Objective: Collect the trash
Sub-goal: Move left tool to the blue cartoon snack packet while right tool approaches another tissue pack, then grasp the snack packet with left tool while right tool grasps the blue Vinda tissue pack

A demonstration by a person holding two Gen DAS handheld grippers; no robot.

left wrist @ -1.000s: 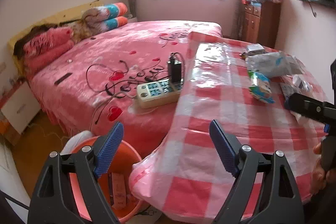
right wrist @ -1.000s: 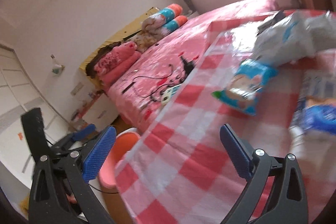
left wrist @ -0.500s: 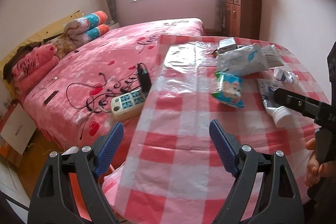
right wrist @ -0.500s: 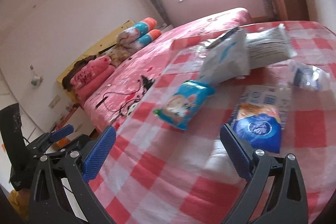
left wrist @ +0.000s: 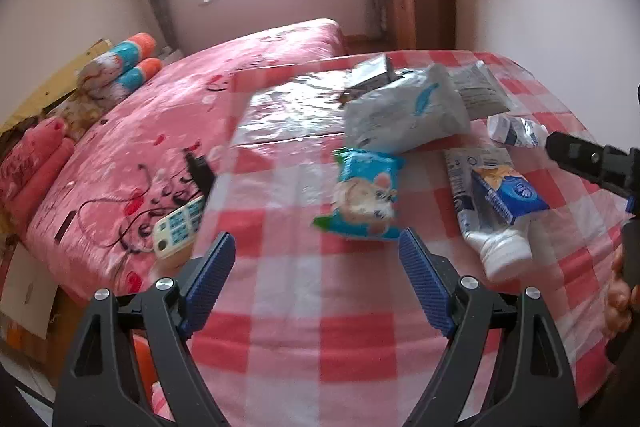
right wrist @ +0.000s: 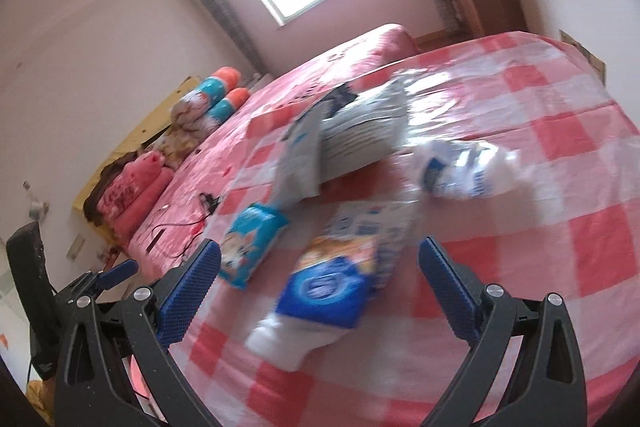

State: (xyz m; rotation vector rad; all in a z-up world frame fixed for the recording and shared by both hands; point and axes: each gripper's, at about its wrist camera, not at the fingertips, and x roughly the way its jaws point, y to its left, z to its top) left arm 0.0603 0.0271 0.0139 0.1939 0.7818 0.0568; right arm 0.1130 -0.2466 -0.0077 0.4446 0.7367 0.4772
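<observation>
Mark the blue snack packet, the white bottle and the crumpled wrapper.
blue snack packet (left wrist: 366, 199), left wrist view, middle of its printed front.
white bottle (left wrist: 505, 253), left wrist view, its white end.
crumpled wrapper (right wrist: 460, 167), right wrist view, its middle.
</observation>
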